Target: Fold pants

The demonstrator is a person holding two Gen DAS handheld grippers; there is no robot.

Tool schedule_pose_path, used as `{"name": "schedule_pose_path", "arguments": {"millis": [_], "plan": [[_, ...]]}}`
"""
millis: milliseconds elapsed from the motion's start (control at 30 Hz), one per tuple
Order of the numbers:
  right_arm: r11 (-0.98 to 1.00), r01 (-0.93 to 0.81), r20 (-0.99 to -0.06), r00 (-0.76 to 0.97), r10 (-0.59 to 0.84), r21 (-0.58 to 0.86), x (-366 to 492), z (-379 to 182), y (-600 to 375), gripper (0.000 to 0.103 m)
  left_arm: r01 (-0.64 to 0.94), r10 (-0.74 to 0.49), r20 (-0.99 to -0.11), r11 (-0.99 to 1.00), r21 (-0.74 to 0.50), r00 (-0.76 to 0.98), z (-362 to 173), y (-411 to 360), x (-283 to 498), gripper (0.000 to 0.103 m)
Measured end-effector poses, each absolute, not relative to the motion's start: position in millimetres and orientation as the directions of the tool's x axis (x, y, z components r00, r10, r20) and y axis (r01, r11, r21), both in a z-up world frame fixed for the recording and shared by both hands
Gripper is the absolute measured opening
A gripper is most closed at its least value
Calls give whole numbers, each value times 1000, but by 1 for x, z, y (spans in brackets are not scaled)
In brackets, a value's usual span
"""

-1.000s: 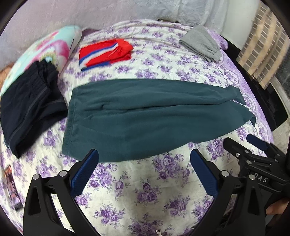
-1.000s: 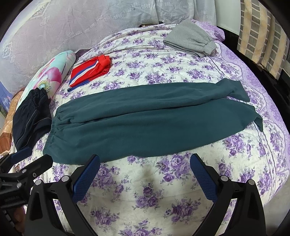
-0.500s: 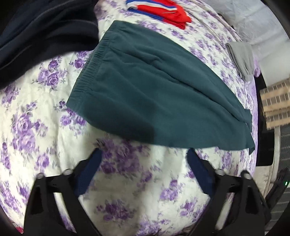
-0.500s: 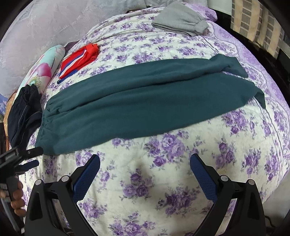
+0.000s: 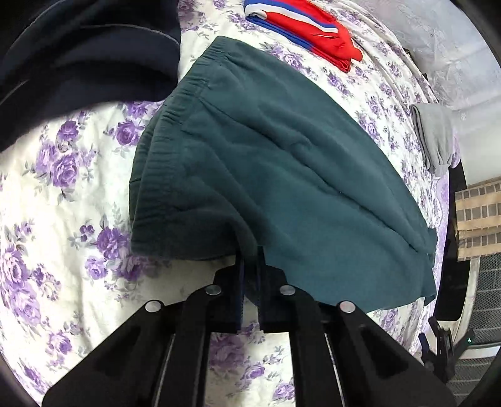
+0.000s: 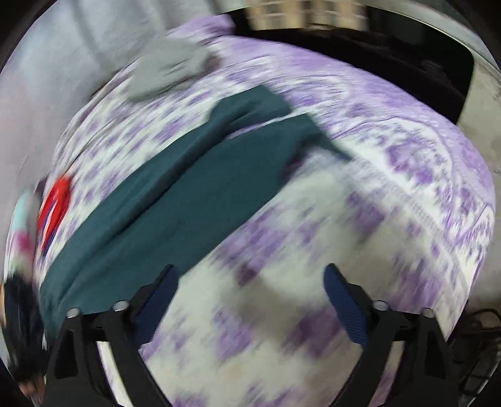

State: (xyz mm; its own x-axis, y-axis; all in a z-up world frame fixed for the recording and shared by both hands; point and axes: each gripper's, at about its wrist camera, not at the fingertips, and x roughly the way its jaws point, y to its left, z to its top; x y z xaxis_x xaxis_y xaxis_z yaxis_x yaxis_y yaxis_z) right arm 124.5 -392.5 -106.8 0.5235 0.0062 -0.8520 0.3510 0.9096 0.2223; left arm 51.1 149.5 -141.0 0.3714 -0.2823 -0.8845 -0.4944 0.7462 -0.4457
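On the far left of the left wrist view a dark navy garment (image 5: 78,53) lies bunched at the edge of the floral bedspread (image 5: 62,194), clear of the work. Next to it, the dark green sweatpants (image 5: 266,175) lie spread flat along the bed, waistband toward the navy heap, legs running off toward the bed's far end. The left gripper (image 5: 249,266) has its jaws clenched on the near edge of the sweatpants just past the ribbed waistband, and the fleece puckers up into the pinch. Gripping there probably gives a corner to carry across for a lengthwise fold, one leg over the other. Beyond the pants a folded red garment with blue and white stripes (image 5: 307,28) sits out of the way, and a folded grey garment (image 5: 433,134) rests near the bed's far side.

The right wrist view is heavily blurred, so detail here is only tentative. The right gripper (image 6: 250,300) hangs over bare bedspread beside the lower leg, its jaws closing though wide apart, with nothing between them; it seems headed for the near leg's edge to match the left grasp.

The sweatpants look thick and soft, with an elastic gathered waist, cuffed ankles, and shallow creases running along the legs.
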Motion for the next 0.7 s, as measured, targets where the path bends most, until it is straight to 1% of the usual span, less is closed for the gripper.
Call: {"name": "schedule_pose_path", "arguments": {"millis": [133, 167, 233, 367, 433, 467, 500, 567, 633, 700], "plan": [[836, 433, -841, 538, 62, 338, 159, -121, -439, 81, -521, -292, -881, 719, -459, 373, -144, 151, 55, 5], [797, 458, -834, 544, 98, 393, 170, -128, -450, 81, -531, -293, -880, 711, -462, 373, -145, 152, 56, 5], [756, 472, -822, 551, 148, 453, 185, -135, -461, 81, -545, -299, -876, 693, -472, 378, -146, 152, 56, 6], [770, 472, -837, 528, 144, 430, 219, -140, -463, 79, -601, -305, -872, 634, -487, 384, -154, 154, 55, 6], [771, 483, -850, 507, 140, 415, 230, -141, -469, 56, -615, -299, -871, 620, -488, 390, -156, 154, 56, 6], [768, 480, -853, 498, 160, 424, 236, -143, -473, 24, -622, -293, -874, 616, -483, 388, -156, 154, 56, 6], [761, 477, -853, 486, 189, 440, 240, -145, -477, 6, -626, -284, -876, 616, -478, 389, -155, 153, 56, 6], [755, 463, -843, 492, 217, 465, 242, -138, -483, 6, -631, -249, -886, 628, -455, 392, -150, 152, 56, 5], [781, 410, -825, 519, 224, 471, 236, -119, -484, 5, -626, -185, -893, 654, -424, 411, -133, 152, 54, 5], [809, 341, -804, 540, 249, 479, 223, -96, -487, 6, -611, -165, -882, 664, -430, 442, -112, 154, 49, 5]]}}
